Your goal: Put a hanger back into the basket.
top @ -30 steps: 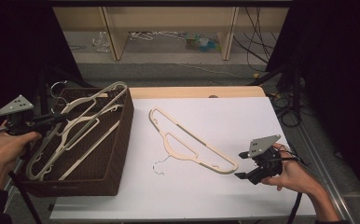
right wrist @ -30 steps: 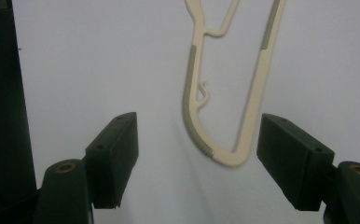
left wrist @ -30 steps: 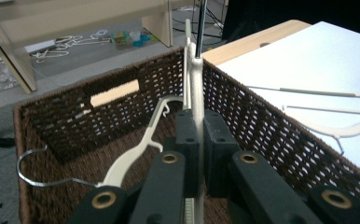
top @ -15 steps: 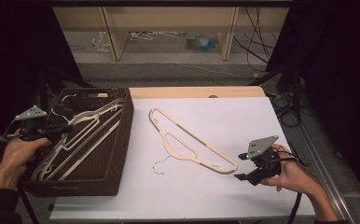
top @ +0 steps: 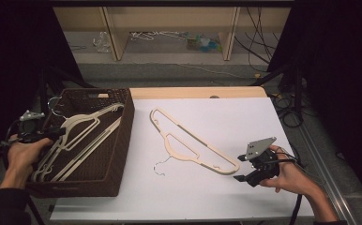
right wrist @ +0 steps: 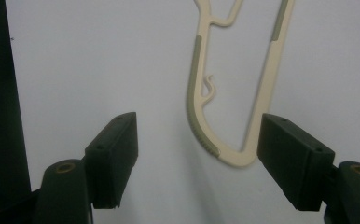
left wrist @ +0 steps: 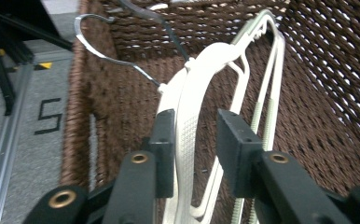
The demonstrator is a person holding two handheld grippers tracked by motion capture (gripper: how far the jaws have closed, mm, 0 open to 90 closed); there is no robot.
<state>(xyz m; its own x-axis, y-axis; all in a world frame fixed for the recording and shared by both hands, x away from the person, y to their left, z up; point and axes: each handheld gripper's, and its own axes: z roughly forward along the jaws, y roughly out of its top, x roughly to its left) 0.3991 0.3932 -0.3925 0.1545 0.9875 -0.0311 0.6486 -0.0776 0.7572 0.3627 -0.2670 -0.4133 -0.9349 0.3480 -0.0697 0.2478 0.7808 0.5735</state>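
Lowered, left claw (top: pixel 52 133) sits in basket (top: pixel 118 140) — white table (top: pixel 245 117) beyond.

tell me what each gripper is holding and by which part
The left gripper straddles a white hanger near its neck in the basket, not clamped. The right gripper, open, holds nothing.

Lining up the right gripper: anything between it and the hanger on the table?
Nothing. The right gripper view shows bare white table between the open right gripper and the hanger.
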